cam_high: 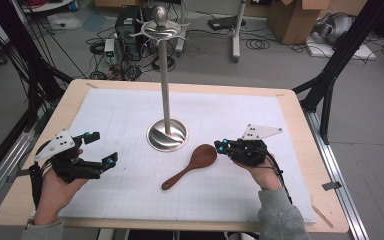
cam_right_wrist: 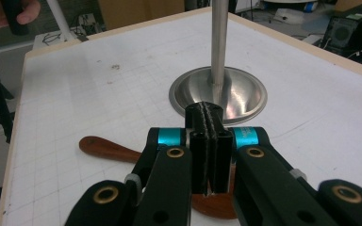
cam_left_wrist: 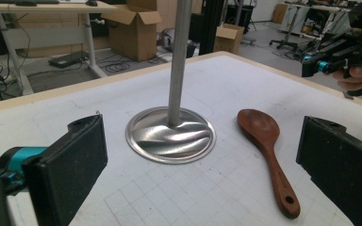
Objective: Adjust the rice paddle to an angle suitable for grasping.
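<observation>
Low in the high view, the left gripper (cam_high: 101, 148) sits at the lower left with its jaws spread wide and nothing between them. At the lower right the right gripper (cam_high: 221, 146) has its jaws pressed flat together, empty, just beside the bowl of the wooden spoon (cam_high: 190, 165). The spoon lies flat on the white mat (cam_high: 130, 120), handle toward the bottom. Beyond it, at centre frame, stands the metal stand (cam_high: 167, 134).

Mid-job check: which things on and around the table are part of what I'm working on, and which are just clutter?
In the job:
wooden spoon, lying flat on the mat
metal stand, upright mid-table
right gripper, shut, by the spoon's bowl
left gripper, open, apart

Just lying about:
cardboard boxes on the floor
floor cables
</observation>
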A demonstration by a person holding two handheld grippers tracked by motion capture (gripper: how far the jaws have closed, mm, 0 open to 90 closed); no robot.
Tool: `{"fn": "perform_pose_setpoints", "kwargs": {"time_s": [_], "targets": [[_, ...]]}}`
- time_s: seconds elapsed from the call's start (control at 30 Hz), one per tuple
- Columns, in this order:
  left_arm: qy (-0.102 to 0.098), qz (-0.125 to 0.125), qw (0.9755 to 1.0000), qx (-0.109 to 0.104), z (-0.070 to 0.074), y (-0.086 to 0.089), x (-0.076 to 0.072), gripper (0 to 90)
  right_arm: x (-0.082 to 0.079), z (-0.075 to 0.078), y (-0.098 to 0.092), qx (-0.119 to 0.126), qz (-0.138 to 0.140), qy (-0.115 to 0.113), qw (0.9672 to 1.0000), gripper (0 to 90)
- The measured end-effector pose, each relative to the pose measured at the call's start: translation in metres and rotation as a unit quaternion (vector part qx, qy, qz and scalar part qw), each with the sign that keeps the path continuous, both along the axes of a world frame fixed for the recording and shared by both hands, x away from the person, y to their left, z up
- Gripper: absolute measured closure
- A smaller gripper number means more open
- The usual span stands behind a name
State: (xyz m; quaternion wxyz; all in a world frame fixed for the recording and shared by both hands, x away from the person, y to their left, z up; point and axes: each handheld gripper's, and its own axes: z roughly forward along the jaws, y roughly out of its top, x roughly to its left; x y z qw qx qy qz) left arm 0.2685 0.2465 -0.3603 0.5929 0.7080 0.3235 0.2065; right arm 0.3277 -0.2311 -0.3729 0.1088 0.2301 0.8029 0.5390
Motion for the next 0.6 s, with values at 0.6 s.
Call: {"fn": "perform_pose_setpoints", "kwargs": {"time_s": [0.6], "targets": [[0.006, 0.010, 0.9999, 0.007, -0.004, 0.005, -0.007, 3.0, 0.010, -0.013, 0.022, -0.021, 0.007, 0.012, 0.9997, 89.1]]}}
